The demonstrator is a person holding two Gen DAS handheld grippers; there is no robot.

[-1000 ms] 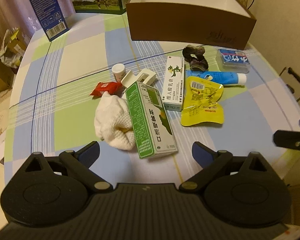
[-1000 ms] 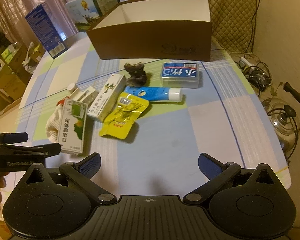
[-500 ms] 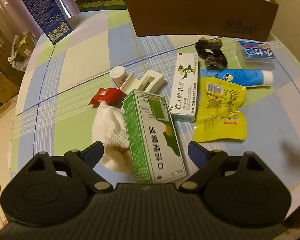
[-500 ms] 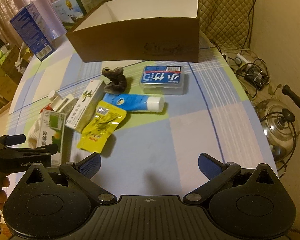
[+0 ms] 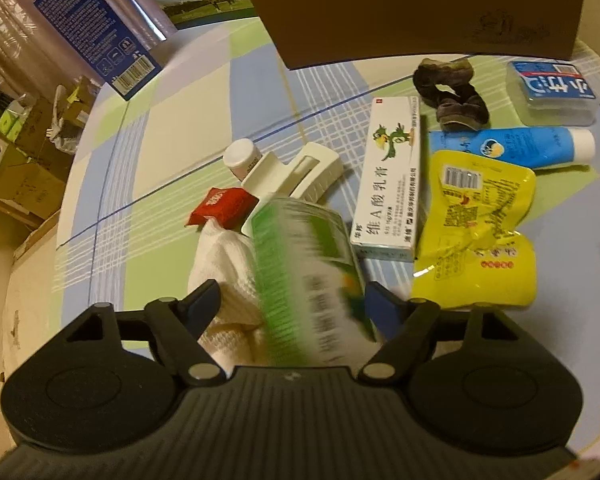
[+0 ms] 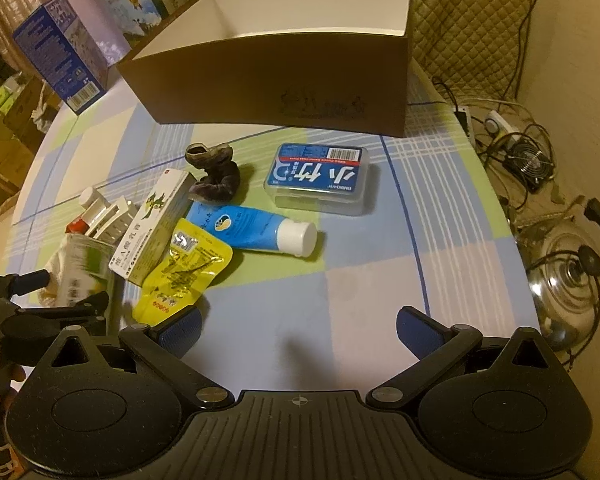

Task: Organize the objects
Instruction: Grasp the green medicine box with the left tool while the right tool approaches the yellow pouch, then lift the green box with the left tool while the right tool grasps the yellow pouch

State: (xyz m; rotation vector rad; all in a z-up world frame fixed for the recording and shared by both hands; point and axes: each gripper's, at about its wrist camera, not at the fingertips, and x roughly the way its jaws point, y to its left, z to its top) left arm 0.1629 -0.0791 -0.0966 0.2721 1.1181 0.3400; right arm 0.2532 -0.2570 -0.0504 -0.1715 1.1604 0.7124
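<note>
While the brown box (image 6: 268, 80) looks empty and all items lie out, left gripper (image 5: 292, 304) straddles the green carton (image 5: 308, 264), unclamped; right gripper (image 6: 298, 328) gapes empty.

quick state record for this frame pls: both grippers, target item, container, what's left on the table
left hand-held gripper: open, fingers either side of green carton, contact unclear (blurred)
right hand-held gripper: open, holds nothing, over bare tablecloth
container: brown box, nothing visible inside
loose items: yellow pouch, blue tube, white ointment box, scrunchie, clear case
</note>
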